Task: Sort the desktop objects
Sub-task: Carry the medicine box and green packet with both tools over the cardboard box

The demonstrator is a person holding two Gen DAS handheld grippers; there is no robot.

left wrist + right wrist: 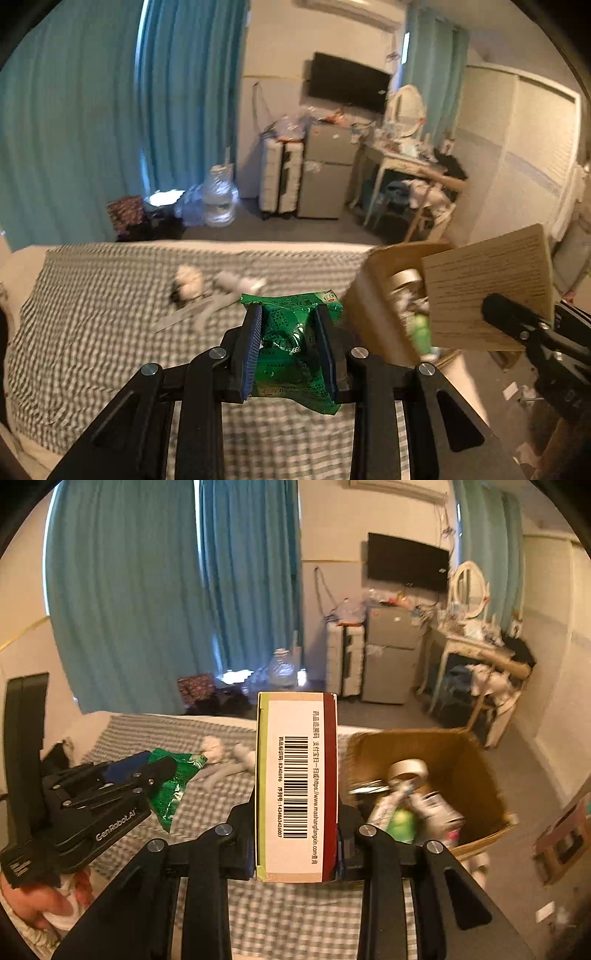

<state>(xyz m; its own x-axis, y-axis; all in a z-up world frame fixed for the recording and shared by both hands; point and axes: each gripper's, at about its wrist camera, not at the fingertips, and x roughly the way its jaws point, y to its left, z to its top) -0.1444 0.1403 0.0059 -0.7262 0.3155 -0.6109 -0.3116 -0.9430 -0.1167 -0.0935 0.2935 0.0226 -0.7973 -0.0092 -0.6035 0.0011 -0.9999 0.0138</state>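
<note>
At the lower centre of the left wrist view, the left gripper (289, 347) is clamped on a crinkled green packet (291, 341), held above the checked cloth (110, 314). In the right wrist view, the right gripper (297, 834) grasps an upright barcoded box (297, 786) at frame centre. The open cardboard box (476, 771) at right already holds a tape roll (408, 770) and other blurred items.

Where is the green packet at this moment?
The green packet is clamped in the left gripper, held above the checked cloth, left of the cardboard box. In the right wrist view it appears at the left.
</note>
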